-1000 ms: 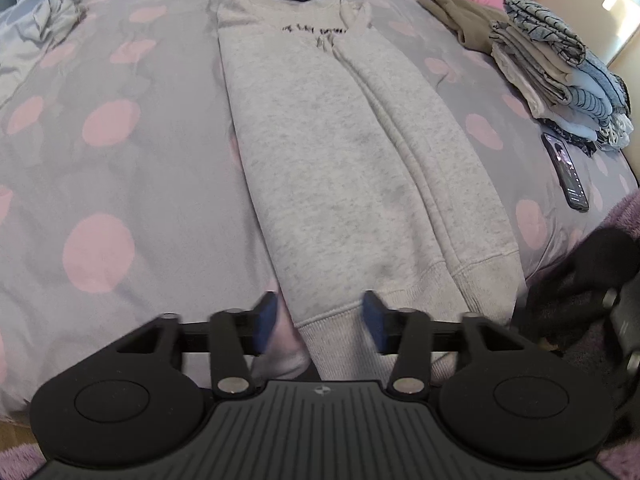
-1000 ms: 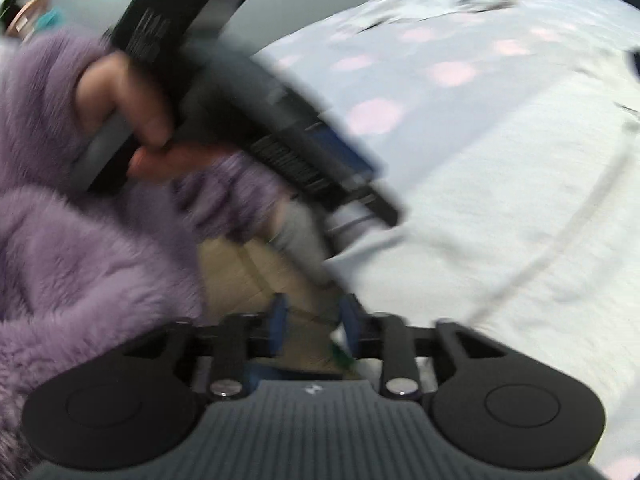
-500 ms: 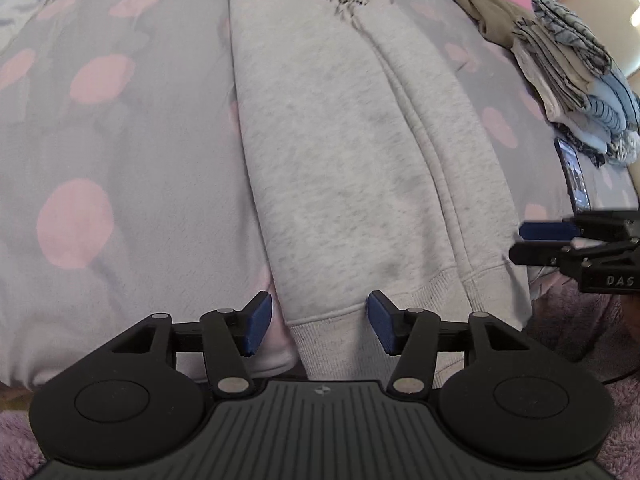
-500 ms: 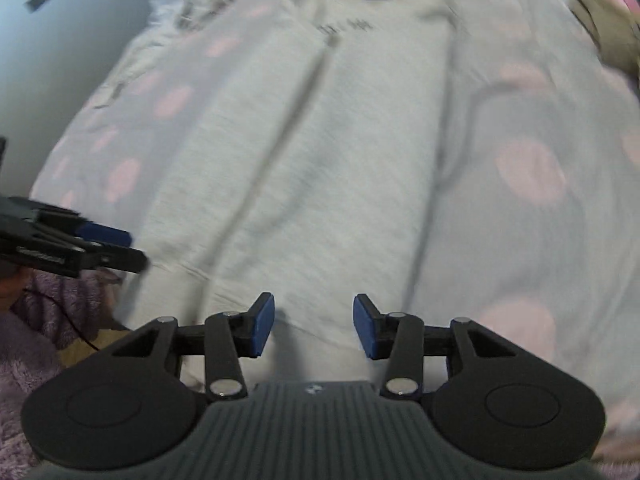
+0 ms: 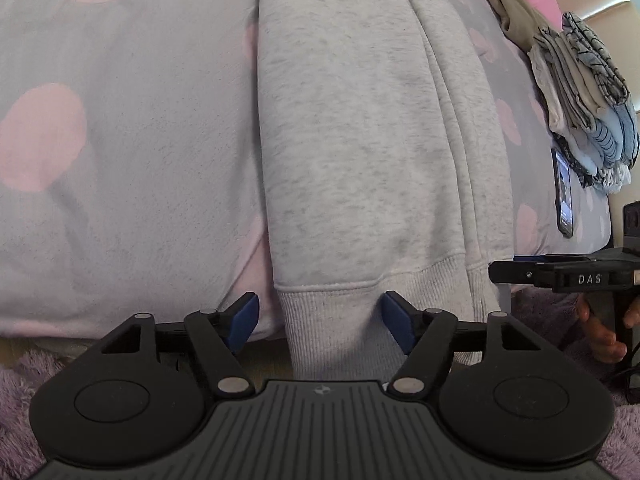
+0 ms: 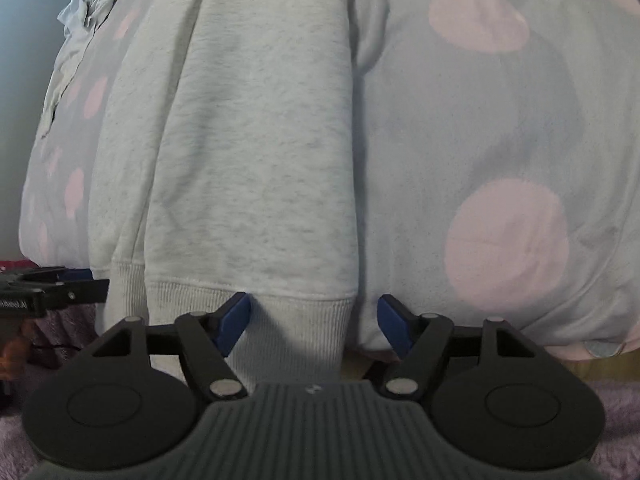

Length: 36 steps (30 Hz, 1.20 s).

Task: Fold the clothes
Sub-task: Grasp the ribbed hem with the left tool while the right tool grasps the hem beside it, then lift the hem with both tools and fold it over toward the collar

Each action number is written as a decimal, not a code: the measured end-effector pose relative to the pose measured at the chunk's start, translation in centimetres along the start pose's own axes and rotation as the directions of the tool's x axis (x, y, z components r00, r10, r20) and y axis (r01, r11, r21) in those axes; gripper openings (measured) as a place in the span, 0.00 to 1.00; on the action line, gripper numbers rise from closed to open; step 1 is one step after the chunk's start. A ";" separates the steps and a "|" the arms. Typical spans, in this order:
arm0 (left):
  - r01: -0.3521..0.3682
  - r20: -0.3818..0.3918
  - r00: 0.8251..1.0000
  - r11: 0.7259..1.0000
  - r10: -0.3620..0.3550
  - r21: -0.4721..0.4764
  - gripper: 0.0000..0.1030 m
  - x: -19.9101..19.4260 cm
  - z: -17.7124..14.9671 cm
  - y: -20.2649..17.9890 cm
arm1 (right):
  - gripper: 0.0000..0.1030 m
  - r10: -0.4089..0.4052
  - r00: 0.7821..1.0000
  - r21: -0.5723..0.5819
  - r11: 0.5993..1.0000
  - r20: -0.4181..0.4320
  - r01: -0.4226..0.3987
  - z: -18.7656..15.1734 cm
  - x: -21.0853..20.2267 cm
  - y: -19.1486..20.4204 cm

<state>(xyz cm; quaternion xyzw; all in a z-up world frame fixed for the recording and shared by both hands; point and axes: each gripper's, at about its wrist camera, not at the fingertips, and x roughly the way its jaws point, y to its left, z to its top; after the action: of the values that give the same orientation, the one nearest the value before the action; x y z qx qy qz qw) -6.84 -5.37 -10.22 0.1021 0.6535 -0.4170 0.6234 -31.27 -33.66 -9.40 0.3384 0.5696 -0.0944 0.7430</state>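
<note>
A light grey sweatshirt (image 5: pixel 372 128) lies lengthwise up the middle of a bed (image 5: pixel 120 160) covered in a grey quilt with pink dots. Its sides are already turned in, making a long narrow strip, with the ribbed hem (image 5: pixel 340 320) hanging over the bed's near edge at the bottom centre of both views.

The left hand-held gripper (image 5: pixel 318 320) has its blue-padded jaws spread wide on either side of the hem's left corner, gripping nothing. The right hand-held gripper (image 6: pixel 314 320) is likewise spread around the hem's right corner.

At the right edge of the left view sits a stack of folded clothes (image 5: pixel 588 100), with a phone (image 5: pixel 563 192) below it. A crumpled pale garment (image 6: pixel 88 8) lies in the right view's upper left.

Judging by this, the lengthwise folds are made; folding the strip crosswise and stacking it seem to remain.
</note>
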 end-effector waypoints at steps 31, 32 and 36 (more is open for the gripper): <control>0.156 0.022 0.987 0.977 -0.161 0.147 0.11 -3.8 -0.4 -1.8 | 0.17 0.114 0.992 -0.069 0.991 0.046 -0.111 -1.1 -6.1 1.4; 0.174 0.024 0.984 0.976 -0.178 0.131 0.10 -4.0 -0.2 -1.6 | 0.17 0.132 0.990 -0.058 0.990 0.048 -0.129 -0.9 -6.6 1.3; 0.199 0.061 0.976 0.969 -0.209 0.143 0.10 -6.1 0.7 -2.0 | 0.17 0.197 0.978 -0.032 0.980 0.072 -0.195 0.1 -8.8 1.1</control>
<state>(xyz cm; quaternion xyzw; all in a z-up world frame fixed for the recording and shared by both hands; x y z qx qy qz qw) -6.37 -4.75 -3.78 0.0608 0.6066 -0.5262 0.5929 -33.57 -35.05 -0.96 0.3801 0.5063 -0.0263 0.7736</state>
